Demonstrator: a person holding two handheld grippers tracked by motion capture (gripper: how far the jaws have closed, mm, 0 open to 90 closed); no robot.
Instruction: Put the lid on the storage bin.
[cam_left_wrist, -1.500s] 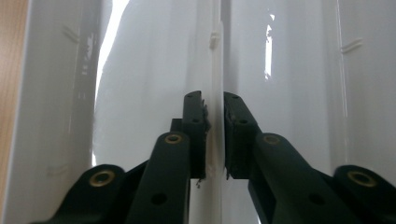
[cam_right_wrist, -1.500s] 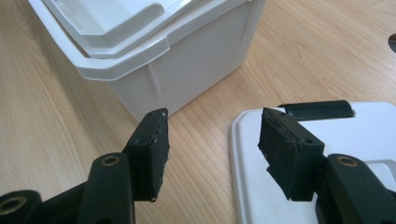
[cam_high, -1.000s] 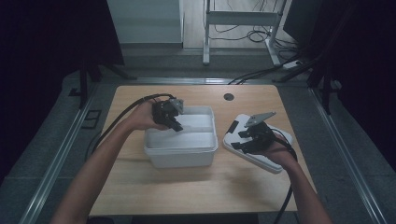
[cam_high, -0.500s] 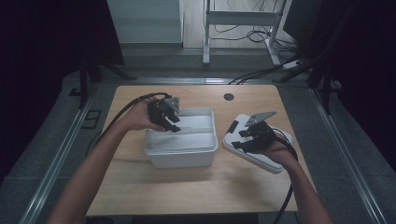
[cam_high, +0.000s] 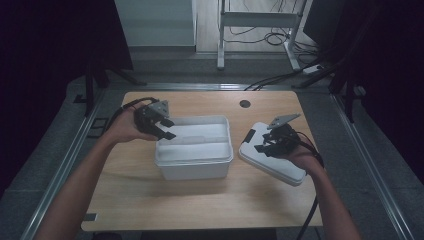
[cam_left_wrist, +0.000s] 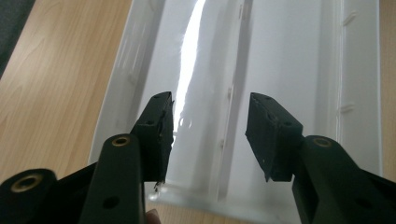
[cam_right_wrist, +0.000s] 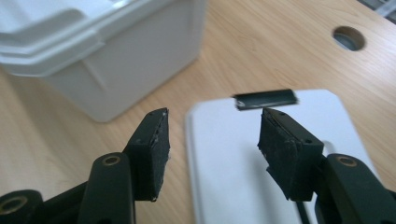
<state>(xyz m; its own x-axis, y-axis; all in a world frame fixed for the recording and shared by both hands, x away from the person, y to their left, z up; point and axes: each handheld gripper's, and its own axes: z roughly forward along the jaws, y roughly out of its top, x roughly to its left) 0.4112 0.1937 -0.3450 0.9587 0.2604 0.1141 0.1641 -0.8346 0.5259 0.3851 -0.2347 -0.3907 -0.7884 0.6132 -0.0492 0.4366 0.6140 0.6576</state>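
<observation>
A white plastic bin (cam_high: 195, 160) stands open in the middle of the wooden table. Its interior (cam_left_wrist: 280, 56) looks bare in the left gripper view. My left gripper (cam_high: 168, 129) hovers over the bin's left rim (cam_left_wrist: 116, 98), and its jaws (cam_left_wrist: 210, 123) are open with nothing between them. To the right of the bin lies a flat white lid (cam_high: 280, 167) with a black tab (cam_right_wrist: 265, 99) at its far end. My right gripper (cam_high: 262, 145) is low over that lid (cam_right_wrist: 233, 158), open (cam_right_wrist: 212, 140) and holding nothing.
A round cable hole (cam_high: 244, 104) is in the table near its back edge, also seen past the lid as the hole (cam_right_wrist: 349, 37). The bin's side wall (cam_right_wrist: 130, 65) stands close to the left of my right gripper. Bare wood (cam_high: 200, 200) runs along the front of the table.
My left gripper has drifted left, from over the bin's inside to its left rim. The right gripper has stayed over the lid.
</observation>
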